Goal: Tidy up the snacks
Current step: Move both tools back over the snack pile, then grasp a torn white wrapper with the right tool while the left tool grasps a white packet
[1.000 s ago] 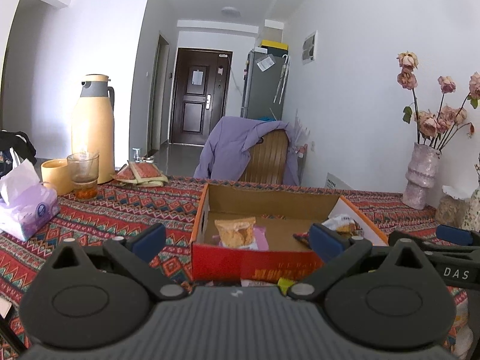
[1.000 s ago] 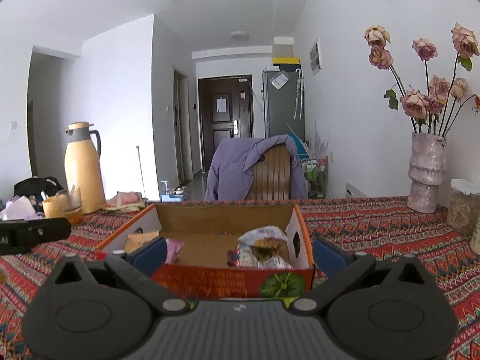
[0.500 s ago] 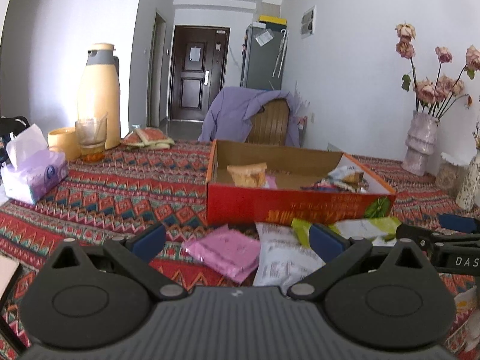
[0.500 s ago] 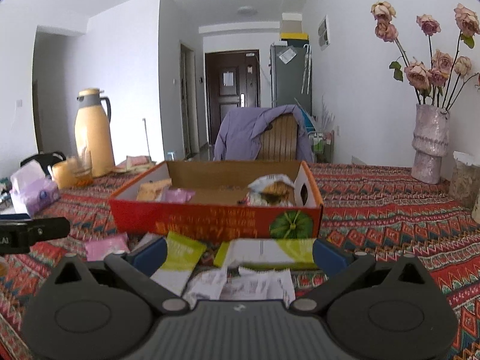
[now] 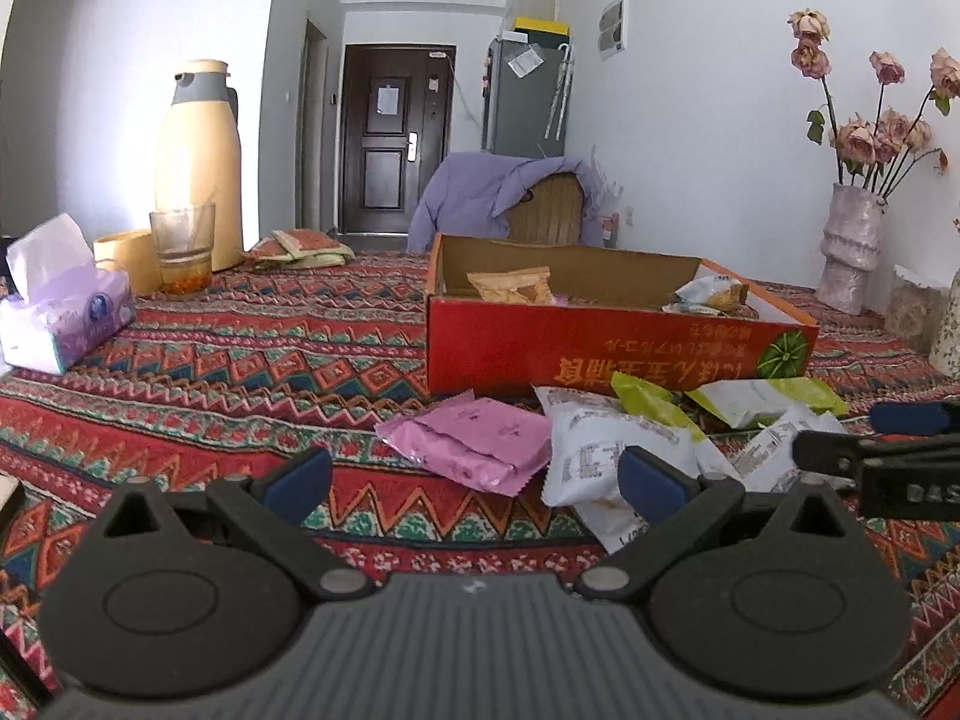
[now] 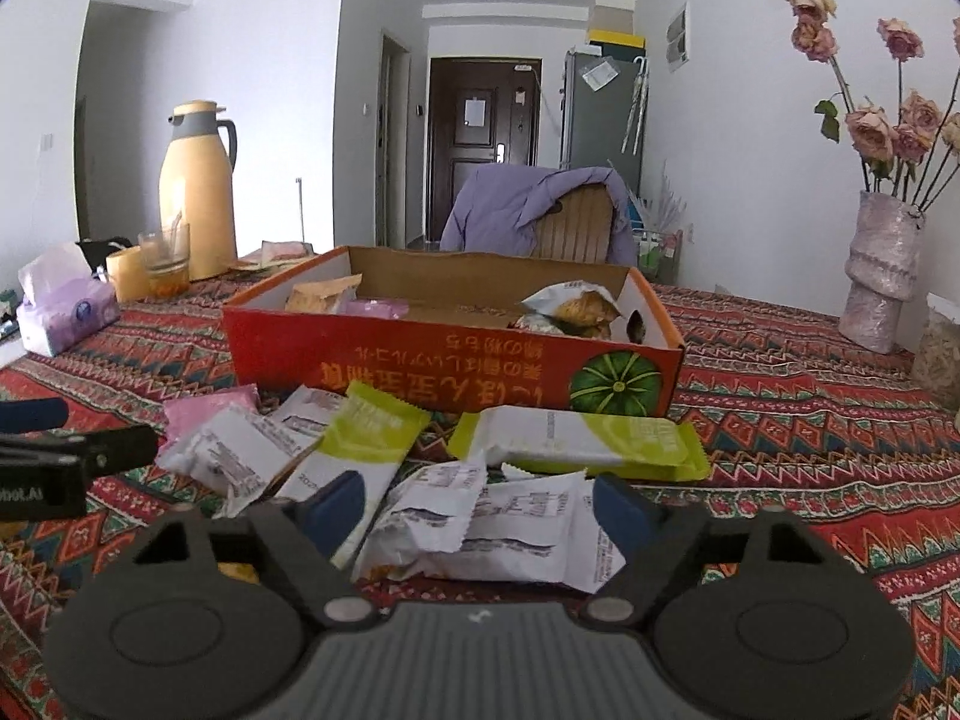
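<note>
A red cardboard box [image 5: 606,345] [image 6: 420,360] stands on the patterned tablecloth and holds a few snack packets. Loose packets lie in front of it: a pink packet [image 5: 474,444] [image 6: 207,411], white packets [image 5: 606,456] [image 6: 510,531] and green-and-white packets [image 5: 768,399] [image 6: 579,444]. My left gripper [image 5: 474,480] is open and empty, just short of the pink packet. My right gripper [image 6: 480,504] is open and empty, its blue pads either side of the white packets. Each gripper shows at the edge of the other's view.
A yellow thermos [image 5: 198,171], a glass [image 5: 183,249], a yellow cup [image 5: 126,258] and a tissue pack [image 5: 60,312] stand at the back left. A vase of dried roses [image 6: 882,276] and a jar [image 6: 939,360] stand at the right. A chair with a purple jacket [image 5: 510,192] is behind the table.
Both grippers have drawn back from the box and tilted down. The loose packets in front of the box have come into view. Both stay open.
</note>
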Motion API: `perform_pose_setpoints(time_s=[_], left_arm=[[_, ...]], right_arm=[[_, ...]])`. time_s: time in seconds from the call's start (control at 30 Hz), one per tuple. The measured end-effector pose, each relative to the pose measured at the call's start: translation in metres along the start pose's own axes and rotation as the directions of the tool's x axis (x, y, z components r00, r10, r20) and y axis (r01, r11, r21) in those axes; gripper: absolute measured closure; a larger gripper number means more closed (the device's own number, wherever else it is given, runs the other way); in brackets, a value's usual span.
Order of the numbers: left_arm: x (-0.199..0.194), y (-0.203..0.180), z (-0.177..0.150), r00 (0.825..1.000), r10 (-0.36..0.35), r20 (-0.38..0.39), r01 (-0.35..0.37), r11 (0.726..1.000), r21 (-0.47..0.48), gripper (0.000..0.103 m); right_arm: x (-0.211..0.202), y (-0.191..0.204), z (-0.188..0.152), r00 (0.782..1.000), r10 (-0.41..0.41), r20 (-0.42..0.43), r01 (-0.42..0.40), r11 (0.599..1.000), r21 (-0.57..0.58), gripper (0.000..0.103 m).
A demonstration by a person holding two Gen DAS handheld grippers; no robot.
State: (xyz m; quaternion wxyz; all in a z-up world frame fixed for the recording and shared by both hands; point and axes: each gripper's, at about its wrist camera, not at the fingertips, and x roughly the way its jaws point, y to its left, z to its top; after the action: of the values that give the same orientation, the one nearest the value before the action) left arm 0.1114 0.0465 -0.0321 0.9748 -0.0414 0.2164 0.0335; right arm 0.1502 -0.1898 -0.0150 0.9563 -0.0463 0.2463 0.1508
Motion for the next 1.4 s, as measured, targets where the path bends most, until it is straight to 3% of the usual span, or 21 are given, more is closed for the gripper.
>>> perform_pose_setpoints(time_s=[0.1, 0.17, 0.3, 0.7, 1.07, 1.2, 1.4], left_arm=[[0.000, 0.004, -0.001, 1.000, -0.014, 0.002, 0.014, 1.000, -0.020, 0.000], [0.000, 0.006, -0.001, 1.000, -0.019, 0.000, 0.019, 0.999, -0.031, 0.000], [0.000, 0.008, -0.001, 1.000, -0.025, -0.003, 0.025, 0.999, -0.044, 0.000], [0.000, 0.010, -0.001, 1.000, -0.028, -0.006, 0.028, 0.998, -0.058, 0.000], [0.001, 0.010, -0.001, 1.000, -0.024, -0.014, 0.023, 0.998, -0.061, 0.000], [0.005, 0.009, 0.000, 0.999, -0.015, -0.032, 0.013, 0.998, -0.054, 0.000], [0.004, -0.004, 0.002, 0.999, 0.028, -0.026, -0.027, 1.000, 0.009, 0.000]], right_arm=[[0.009, 0.004, 0.001, 1.000, 0.012, -0.022, -0.012, 1.000, -0.004, 0.043], [0.014, 0.006, 0.000, 0.999, 0.032, -0.031, -0.032, 0.999, 0.002, 0.044], [0.023, 0.012, 0.001, 0.997, 0.056, -0.050, -0.056, 0.998, 0.004, 0.061], [0.023, 0.030, -0.003, 0.998, 0.063, -0.024, -0.065, 0.994, -0.083, 0.086], [0.007, -0.005, 0.003, 0.994, -0.014, 0.105, 0.012, 1.000, 0.022, 0.087], [0.010, -0.023, 0.001, 0.993, -0.007, 0.115, -0.004, 0.995, 0.100, 0.087], [0.013, -0.028, -0.002, 0.992, 0.020, 0.124, -0.036, 0.991, 0.126, 0.086]])
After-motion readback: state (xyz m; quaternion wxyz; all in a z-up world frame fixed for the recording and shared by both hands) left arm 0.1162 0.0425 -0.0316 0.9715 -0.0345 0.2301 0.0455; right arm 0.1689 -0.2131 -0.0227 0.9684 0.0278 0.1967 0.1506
